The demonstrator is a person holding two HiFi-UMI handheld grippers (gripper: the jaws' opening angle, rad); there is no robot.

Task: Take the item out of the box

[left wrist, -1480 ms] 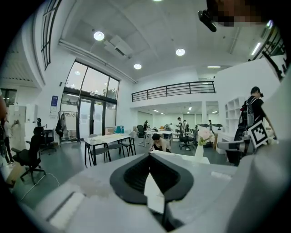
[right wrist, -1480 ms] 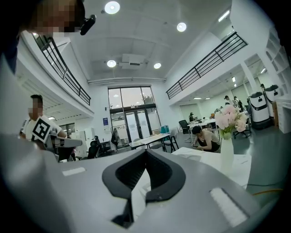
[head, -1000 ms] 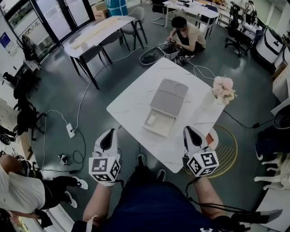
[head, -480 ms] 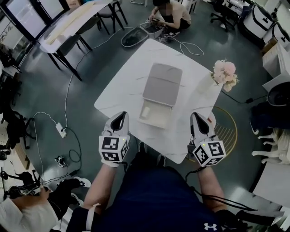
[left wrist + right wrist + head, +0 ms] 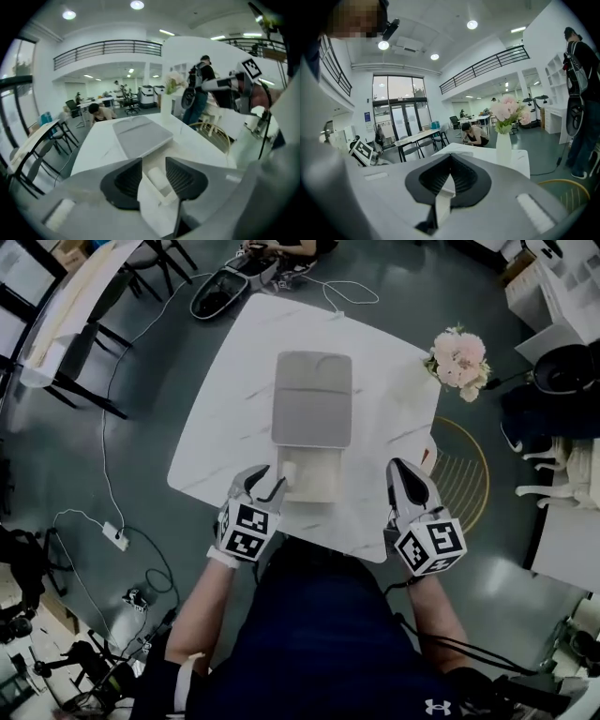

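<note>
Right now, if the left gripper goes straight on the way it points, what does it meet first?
Likely the white roll-shaped item in the open box: it lines up between the opening fingers of the left gripper, untouched. Depth is unclear, so the box's near rim might come first.

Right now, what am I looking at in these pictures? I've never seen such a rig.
No robot: a person holds a two-jaw gripper in each hand. The top-down picture comes from a camera on the person's head; the other two from cameras riding on each gripper, looking along its jaws. On the white table stand an open box, grey lid folded back, a white roll inside, and a vase of pink flowers. The left gripper, at the box's near corner, is opening its jaws; the roll shows beyond the gap, ungripped. The right gripper is shut, holding nothing.
</note>
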